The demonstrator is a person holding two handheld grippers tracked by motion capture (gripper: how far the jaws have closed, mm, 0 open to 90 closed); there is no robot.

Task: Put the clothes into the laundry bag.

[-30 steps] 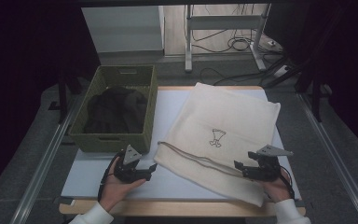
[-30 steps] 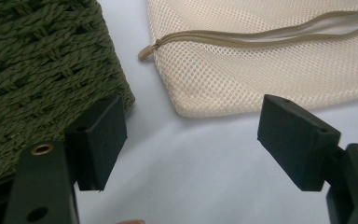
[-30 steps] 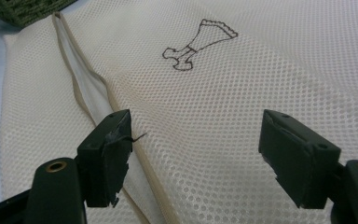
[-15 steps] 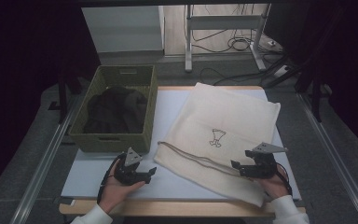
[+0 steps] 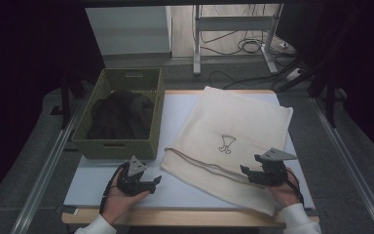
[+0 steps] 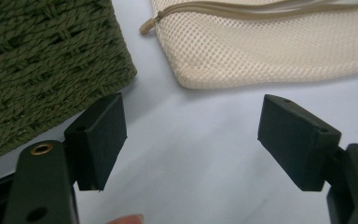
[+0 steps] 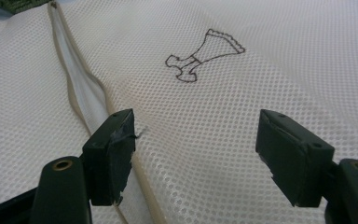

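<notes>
A cream mesh bag with a small dark line drawing lies flat on the white table, its tan zipper running along the near left side. My right gripper rests over the bag's near right part. In the right gripper view its jaws stand open above the mesh and have just been closing a little with nothing pinched. The zipper runs past its left pad. My left gripper lies on bare table left of the bag, open and empty, with the bag's corner ahead of it.
A green woven basket stands at the table's left and holds a dark garment. Its corner is close to my left gripper's left jaw. Metal rails run along both sides of the table. Cables and a stand sit on the floor beyond it.
My right gripper has edged slightly left over the bag toward the zipper. The left hand and the bag have stayed where they were.
</notes>
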